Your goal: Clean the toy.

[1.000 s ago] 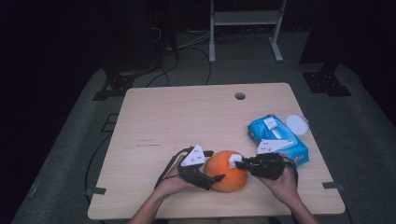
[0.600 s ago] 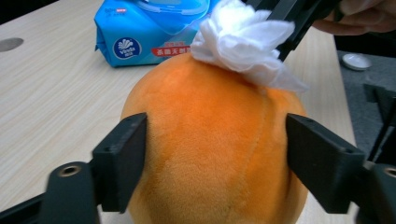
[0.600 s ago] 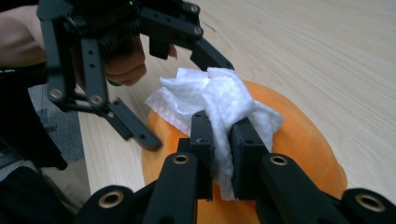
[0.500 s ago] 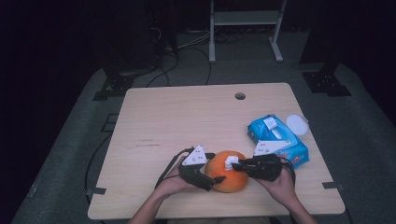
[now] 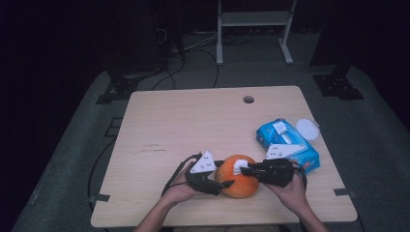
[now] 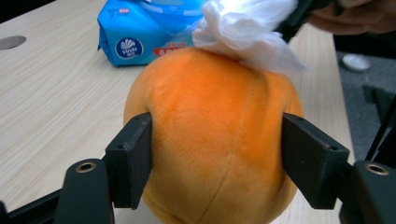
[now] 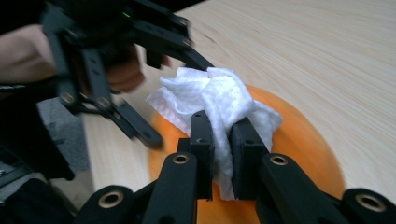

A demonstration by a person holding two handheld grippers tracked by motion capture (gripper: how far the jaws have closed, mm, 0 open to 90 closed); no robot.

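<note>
Orange plush ball [image 6: 212, 140]: near table's [image 5: 169, 125] front edge, left gripper [image 5: 217, 186] jaws just closed on its flanks, pads touching.
White wipe [image 7: 224, 105]: bunched, pinched tight in right gripper [image 7: 223, 161], resting on ball's top.
Risk: soft plush may squirm from the grip under wiping pressure; wipe may slip free. Wipes pack [image 5: 287, 145] just beside.

Wipe [image 5: 238, 167] on plush ball [image 5: 239, 182], wipes pack [image 5: 287, 143] behind right

On the blue wipes pack [image 6: 147, 30] we read only a round "Vinda" brand logo [image 6: 129, 47]; its red label's print stays illegible to us.
</note>
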